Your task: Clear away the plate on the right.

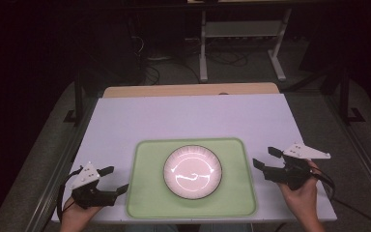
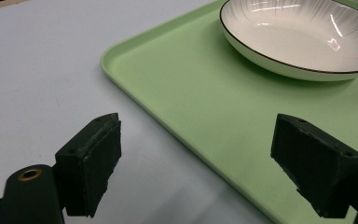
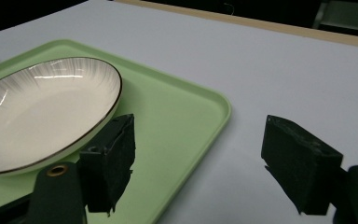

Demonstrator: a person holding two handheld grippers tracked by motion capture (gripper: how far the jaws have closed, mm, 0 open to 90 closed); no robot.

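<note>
At the near edge of the white table (image 1: pixel 125 121), the left gripper (image 1: pixel 112 180) is held just beside the left rim of a green tray (image 1: pixel 145 193), jaws spread wide with nothing between them. The right gripper (image 1: pixel 266 157) is held just off the tray's right rim, jaws likewise spread and empty. A white bowl (image 1: pixel 192 172) with a dark rim is seated at the tray's middle, between both grippers.
</note>
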